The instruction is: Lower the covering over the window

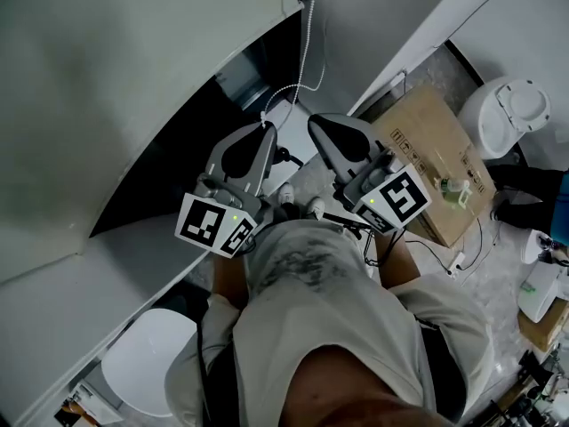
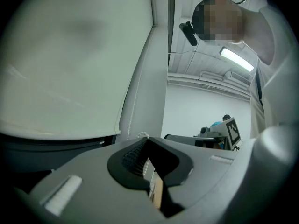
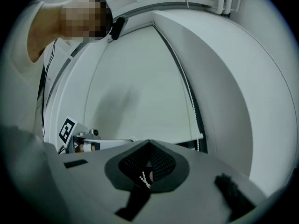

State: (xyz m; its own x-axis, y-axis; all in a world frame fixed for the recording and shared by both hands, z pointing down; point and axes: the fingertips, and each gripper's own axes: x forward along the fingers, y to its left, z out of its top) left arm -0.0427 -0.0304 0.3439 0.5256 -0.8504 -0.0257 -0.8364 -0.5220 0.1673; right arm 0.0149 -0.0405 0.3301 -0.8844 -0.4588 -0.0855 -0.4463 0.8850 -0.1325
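- The left hand-held gripper (image 1: pixel 264 129) is clamped tight, with white beads of the bead chain (image 1: pixel 307 47) pinched between its jaws.
- The right hand-held gripper (image 1: pixel 314 119), just beside it at 3 o'clock, is likewise closed on beads of that chain.
- In the head view the chain runs up toward 12 o'clock.
- The roller blind (image 1: pixel 124 69) fills the 10 o'clock area, and a dark window strip (image 1: pixel 169 163) shows uncovered under its bottom edge.
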